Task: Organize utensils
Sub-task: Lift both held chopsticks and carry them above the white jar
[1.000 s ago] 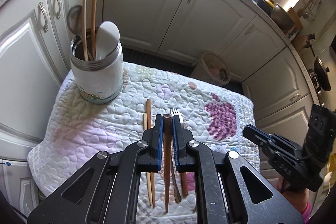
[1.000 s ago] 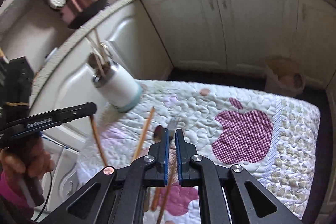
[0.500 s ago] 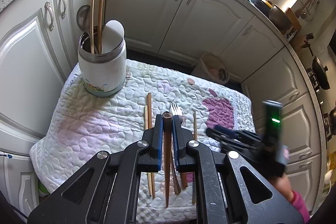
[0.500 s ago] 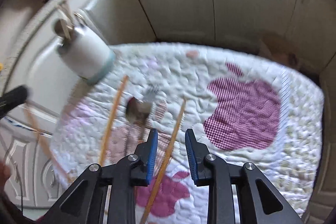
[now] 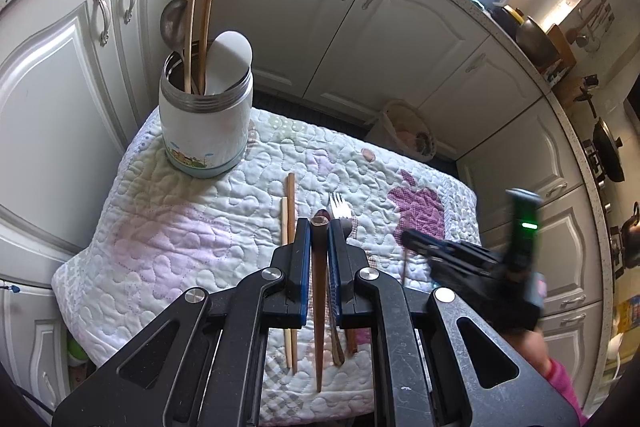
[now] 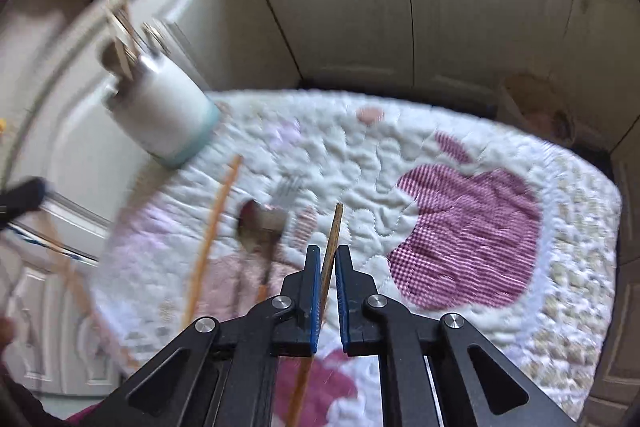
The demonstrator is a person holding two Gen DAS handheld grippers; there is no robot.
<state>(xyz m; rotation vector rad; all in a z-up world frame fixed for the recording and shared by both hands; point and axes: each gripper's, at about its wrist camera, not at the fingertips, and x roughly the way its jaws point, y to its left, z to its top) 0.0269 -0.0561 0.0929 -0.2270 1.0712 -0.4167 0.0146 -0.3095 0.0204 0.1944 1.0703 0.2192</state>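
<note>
Dark wood shows between the pads of our left gripper (image 5: 319, 239), which is clamped on a brown stick (image 5: 319, 291) above the quilted mat (image 5: 160, 247). On the mat near it lie two pale chopsticks (image 5: 289, 247), a fork (image 5: 340, 206) and a spoon (image 6: 258, 227). At far left stands the white holder (image 5: 206, 123). Our right gripper (image 6: 327, 263) brackets a single chopstick (image 6: 333, 233); with that view blurred, we cannot tell whether it grips.

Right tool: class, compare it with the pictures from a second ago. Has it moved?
Yes. The right tool has swung right and down toward the quilt; the apple patch now looks larger, and its jaws now flank a chopstick.
</note>
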